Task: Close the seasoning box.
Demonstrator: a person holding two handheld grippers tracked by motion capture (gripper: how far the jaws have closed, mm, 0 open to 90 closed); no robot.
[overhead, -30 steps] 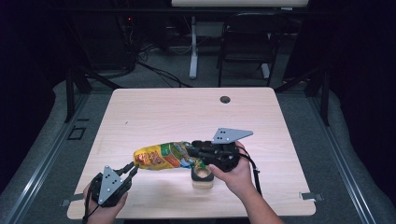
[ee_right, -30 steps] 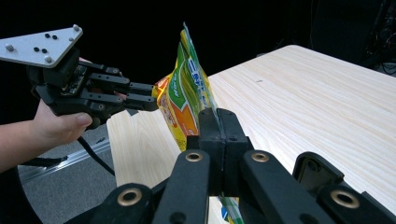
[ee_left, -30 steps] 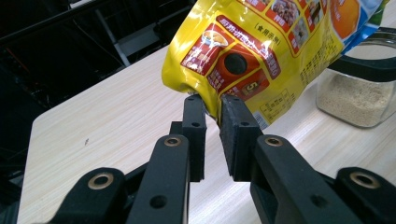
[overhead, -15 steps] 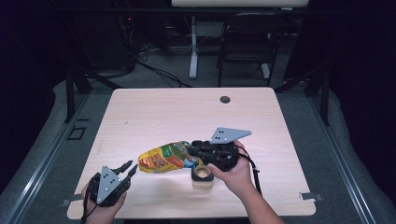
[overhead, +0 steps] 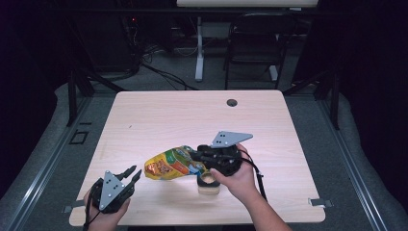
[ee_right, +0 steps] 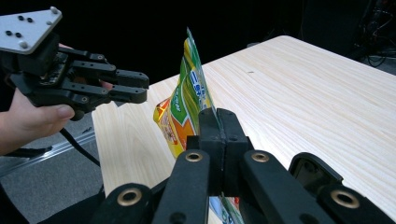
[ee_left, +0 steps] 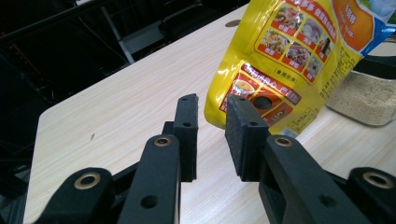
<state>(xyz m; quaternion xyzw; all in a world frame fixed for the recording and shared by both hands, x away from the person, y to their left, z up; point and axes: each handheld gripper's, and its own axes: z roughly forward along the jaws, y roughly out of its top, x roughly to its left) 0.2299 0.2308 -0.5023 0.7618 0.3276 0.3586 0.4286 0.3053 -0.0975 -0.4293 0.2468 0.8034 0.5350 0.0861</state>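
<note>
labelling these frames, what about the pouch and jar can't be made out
- High view: the jar sits mostly under the right gripper and the pouch; its lid state is hidden.
- Left gripper view: pouch top cut off by the frame edge.
- Pouch print: too small to read.

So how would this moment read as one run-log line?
right gripper: shut on yellow pouch | left gripper: open, jaws just opening, nothing between | jar: beneath pouch

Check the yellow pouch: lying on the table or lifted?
Lifted and tilted. The yellow pouch hangs from the right gripper, shut on its end, over the jar; the table shows beneath its lower corner.
</note>
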